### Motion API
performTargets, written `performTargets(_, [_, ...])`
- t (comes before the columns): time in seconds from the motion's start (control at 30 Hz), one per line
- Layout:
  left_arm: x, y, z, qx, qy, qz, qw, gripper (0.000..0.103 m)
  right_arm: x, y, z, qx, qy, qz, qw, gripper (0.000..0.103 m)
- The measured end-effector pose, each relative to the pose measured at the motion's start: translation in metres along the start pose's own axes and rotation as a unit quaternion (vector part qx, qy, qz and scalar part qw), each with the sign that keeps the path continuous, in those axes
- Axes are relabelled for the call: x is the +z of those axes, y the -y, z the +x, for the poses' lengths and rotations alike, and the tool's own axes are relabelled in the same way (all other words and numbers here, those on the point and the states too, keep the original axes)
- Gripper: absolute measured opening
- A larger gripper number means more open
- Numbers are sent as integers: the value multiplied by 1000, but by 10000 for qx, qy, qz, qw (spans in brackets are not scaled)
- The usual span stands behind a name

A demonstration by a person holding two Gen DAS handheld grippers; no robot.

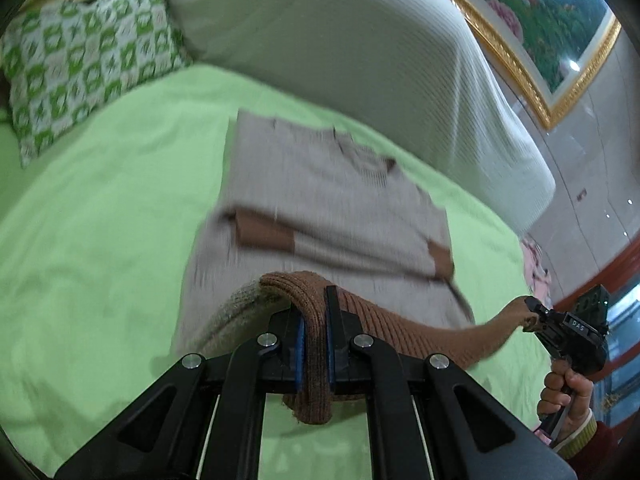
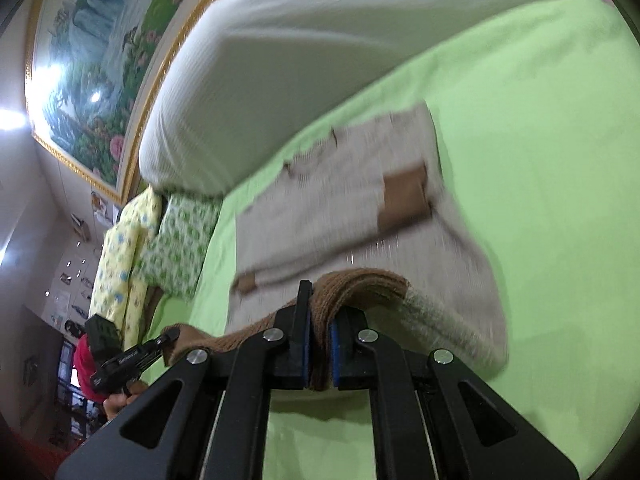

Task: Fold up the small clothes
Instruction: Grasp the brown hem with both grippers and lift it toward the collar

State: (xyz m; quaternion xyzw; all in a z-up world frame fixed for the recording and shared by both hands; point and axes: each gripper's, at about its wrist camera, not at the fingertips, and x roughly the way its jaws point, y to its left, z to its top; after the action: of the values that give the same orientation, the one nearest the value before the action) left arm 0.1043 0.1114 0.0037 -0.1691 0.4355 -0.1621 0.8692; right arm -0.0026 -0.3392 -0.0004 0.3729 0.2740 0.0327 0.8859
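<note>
A small beige knit sweater (image 1: 328, 196) with brown cuffs lies on the green bedsheet (image 1: 100, 220), sleeves folded across its body. My left gripper (image 1: 314, 344) is shut on the brown ribbed hem (image 1: 384, 324) at its left corner, lifted off the bed. My right gripper shows in the left wrist view (image 1: 530, 312), shut on the hem's other corner. In the right wrist view the right gripper (image 2: 318, 344) is shut on the brown hem (image 2: 360, 284) over the sweater (image 2: 340, 184), and the left gripper (image 2: 170, 338) holds the far corner.
A large white pillow (image 1: 360, 52) lies behind the sweater. A green patterned cushion (image 1: 80, 64) sits at the far left. A gold-framed picture (image 1: 540, 20) hangs on the wall. Pink cloth (image 1: 538, 268) lies at the bed's right edge.
</note>
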Motion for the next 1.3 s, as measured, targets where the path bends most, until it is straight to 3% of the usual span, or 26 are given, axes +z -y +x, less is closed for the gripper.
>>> performTargets(0.23, [73,7,49,147,343,-161,9992,6,77,-3,51,-61,259,-198,9995,8])
performTargets(0.63, [149,6,149,484,151,-307,9982,6,154,32,139,-305,108,-156,9994,8])
performTargets(1.07, [185,-15,244,760,-134,-463,9959,6,189,83,214,-572,-191,95,9981,8])
performTargets(1.3, [183,-22,257,793,-158,-486,9955,7,187,98,233,-822,-320,223,9959,9])
